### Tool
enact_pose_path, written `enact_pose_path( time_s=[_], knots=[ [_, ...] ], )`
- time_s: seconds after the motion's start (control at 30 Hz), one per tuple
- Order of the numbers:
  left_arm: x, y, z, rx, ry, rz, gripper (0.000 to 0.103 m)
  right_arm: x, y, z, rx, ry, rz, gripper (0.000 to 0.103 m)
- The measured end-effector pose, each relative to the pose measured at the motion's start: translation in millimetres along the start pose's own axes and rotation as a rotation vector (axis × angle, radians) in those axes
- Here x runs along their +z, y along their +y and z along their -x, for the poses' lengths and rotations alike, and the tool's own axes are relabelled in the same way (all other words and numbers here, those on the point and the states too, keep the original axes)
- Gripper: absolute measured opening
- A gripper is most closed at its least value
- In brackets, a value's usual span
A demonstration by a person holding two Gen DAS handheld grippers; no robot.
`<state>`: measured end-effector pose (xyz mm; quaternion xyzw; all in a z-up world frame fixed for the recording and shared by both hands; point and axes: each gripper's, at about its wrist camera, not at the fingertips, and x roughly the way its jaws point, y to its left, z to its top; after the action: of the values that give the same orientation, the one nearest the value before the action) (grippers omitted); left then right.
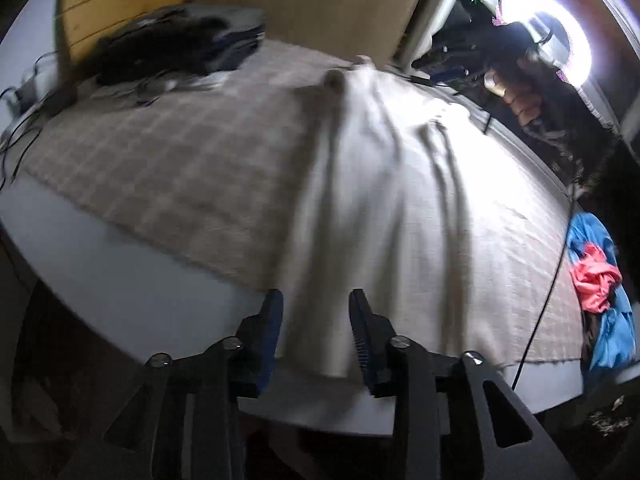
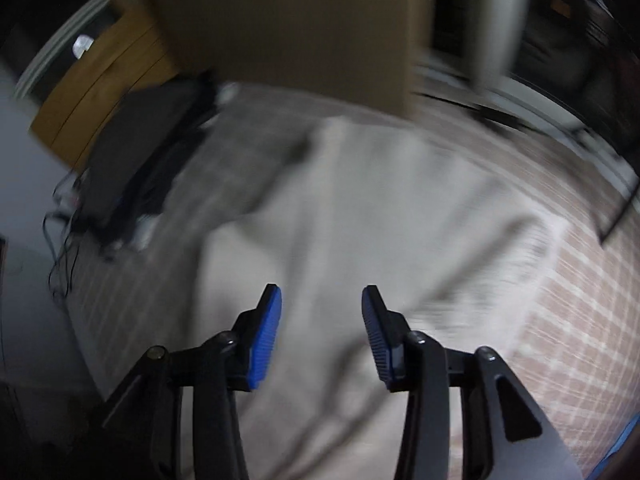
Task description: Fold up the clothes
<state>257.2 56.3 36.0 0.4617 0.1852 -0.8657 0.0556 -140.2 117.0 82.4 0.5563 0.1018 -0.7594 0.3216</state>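
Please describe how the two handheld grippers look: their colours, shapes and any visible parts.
The left gripper and the right gripper look alike. Each has two black angular fingers, with blue ribbed pads on the inner faces. The black linkage bars behind them have triangular cut-outs and round metal pivot pins. No cables, markings, hands or sleeves show on them.

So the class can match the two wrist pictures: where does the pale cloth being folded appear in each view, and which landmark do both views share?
Left wrist view: the pale cloth runs from the far table edge down the centre to the open jaws, right of the middle.
Right wrist view: the pale cloth fills the centre, blurred, and passes under the open jaws.
Shared landmark: the dark pile at upper left, before the yellow wooden board.
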Motion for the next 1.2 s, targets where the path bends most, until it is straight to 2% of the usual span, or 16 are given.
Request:
enact_pose_path(
  time_s=[0.1,0.23,0.33,0.43,0.53,0.57,0.63,0.67,0.7,0.8,0.87,0.97,1.07,1.1,1.17,1.2],
  knots=[
    [0,18,-3,-0.008,0.018,0.006,0.038,12,56,-23,-0.063,0.037,0.078,0.043],
    [2,14,-11,-0.039,0.025,-0.05,0.038,27,87,-66,-0.138,0.132,0.108,0.043],
    [1,4,-5,-0.069,-0.003,-0.105,0.038,32,104,-93,-0.282,0.161,0.18,0.043],
    [-4,-3,-11,-0.117,0.025,-0.176,0.037,31,106,-103,-0.303,0.192,0.195,0.043],
    [-7,-5,-24,-0.158,0.076,-0.193,0.035,30,106,-111,-0.355,0.214,0.206,0.043],
    [-7,-5,-28,-0.164,0.083,-0.195,0.033,29,105,-112,-0.353,0.217,0.202,0.043],
    [-7,-4,-28,-0.167,0.077,-0.198,0.022,29,103,-115,-0.35,0.224,0.195,0.039],
    [-6,-3,-29,-0.169,0.08,-0.196,0.012,28,102,-116,-0.348,0.226,0.191,0.031],
    [-5,0,-30,-0.174,0.084,-0.185,0.007,29,100,-116,-0.346,0.227,0.18,0.019],
    [-5,6,-23,-0.187,0.067,-0.164,0.005,31,96,-114,-0.328,0.225,0.159,0.008],
    [-5,8,-14,-0.177,0.033,-0.164,0.005,35,93,-107,-0.305,0.214,0.143,0.008],
    [-4,16,-7,-0.147,0.004,-0.131,0.005,44,77,-98,-0.228,0.197,0.044,0.007],
    [-4,23,-19,-0.108,0.047,-0.096,0.01,49,62,-102,-0.208,0.201,-0.018,0.007],
    [-5,23,-22,-0.11,0.06,-0.097,0.022,48,62,-106,-0.216,0.211,0.0,0.008],
    [-5,20,-26,-0.103,0.063,-0.108,0.04,46,71,-109,-0.246,0.226,0.066,0.009],
    [-4,16,-27,-0.092,0.052,-0.119,0.045,45,75,-111,-0.261,0.232,0.098,0.009]
  ],
)
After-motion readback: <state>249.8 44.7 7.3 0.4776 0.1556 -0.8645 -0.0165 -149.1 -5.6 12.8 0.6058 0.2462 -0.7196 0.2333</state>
